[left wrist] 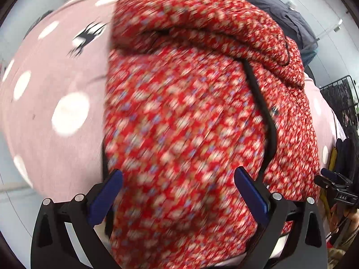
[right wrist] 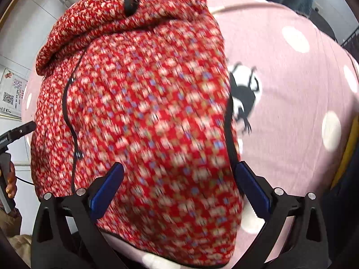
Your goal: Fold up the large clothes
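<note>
Both tongs stood with their jaws wide apart, gripping nothing: my left gripper (left wrist: 178, 192) hung over the near part of the red floral garment (left wrist: 184, 116), and my right gripper (right wrist: 179, 190) hung over the same cloth from its other side, one blue pad near the black-trimmed edge (right wrist: 228, 121). The garment lay on the pink dotted bedsheet (left wrist: 56, 85), already doubled, with a thick roll of fabric bunched along its far end (right wrist: 107, 22). Both views were smeared with motion, so I could not tell how neatly the layers sat. My worry was that roll: if I closed on the top layer only, the lower one might drag and the fold could slide open. A black-piped seam with a small snap (left wrist: 274, 111) ran beside my left pad, and pinching there could have twisted the panel askew.
</note>
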The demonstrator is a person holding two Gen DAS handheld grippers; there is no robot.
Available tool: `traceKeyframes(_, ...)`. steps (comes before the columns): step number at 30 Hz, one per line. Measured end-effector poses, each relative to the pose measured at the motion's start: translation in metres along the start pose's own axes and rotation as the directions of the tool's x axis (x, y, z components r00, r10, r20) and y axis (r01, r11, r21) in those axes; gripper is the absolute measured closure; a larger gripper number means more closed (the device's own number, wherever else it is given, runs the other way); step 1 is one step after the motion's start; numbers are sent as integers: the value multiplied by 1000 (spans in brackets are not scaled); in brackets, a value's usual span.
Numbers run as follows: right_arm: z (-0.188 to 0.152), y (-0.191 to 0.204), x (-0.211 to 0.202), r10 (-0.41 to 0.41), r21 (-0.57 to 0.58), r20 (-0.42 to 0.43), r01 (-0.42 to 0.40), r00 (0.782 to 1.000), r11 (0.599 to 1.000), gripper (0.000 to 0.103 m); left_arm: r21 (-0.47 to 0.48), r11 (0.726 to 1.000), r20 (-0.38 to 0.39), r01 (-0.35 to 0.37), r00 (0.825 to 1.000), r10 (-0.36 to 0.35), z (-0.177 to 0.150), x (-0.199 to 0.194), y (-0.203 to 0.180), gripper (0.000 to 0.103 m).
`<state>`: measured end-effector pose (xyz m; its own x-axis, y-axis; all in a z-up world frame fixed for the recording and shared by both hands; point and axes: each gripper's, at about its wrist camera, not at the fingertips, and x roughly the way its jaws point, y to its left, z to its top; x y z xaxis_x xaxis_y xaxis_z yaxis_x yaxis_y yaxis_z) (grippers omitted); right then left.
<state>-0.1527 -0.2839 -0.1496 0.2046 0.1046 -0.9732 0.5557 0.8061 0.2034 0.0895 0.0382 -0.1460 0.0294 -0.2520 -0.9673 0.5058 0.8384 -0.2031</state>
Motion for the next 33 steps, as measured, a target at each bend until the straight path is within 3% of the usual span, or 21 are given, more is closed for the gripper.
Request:
traceKeyframes(8,-49,-21,-5,31,-16,-14,-31,999,999,5,-87,996,23,1,1000,1,-32,-21,50,6)
traceKeyframes(14,-66,-60,-10,41,65,-5,-40,999,997,5,-64,997,27,-36,999,37,-44,-17,68,6)
traceKeyframes(20,-97,-93,-19,66,69,7,-66,998,995,5,-61,996,76,-69,994,74,-68,-17,80,6)
traceKeyframes(24,-122,-117,-19,139,137,-9,-137,990,981,5,-145,989,87,4,996,8,-82,-18,100,6)
traceKeyframes(29,-128,-131,-31,186,103,-35,-182,982,978,5,-135,982,58,133,990,-127,-85,-12,95,7)
traceKeyframes(33,-109,-108,-1,258,119,-92,-246,962,962,5,-101,992,8,75,997,-75,-94,13,80,7)
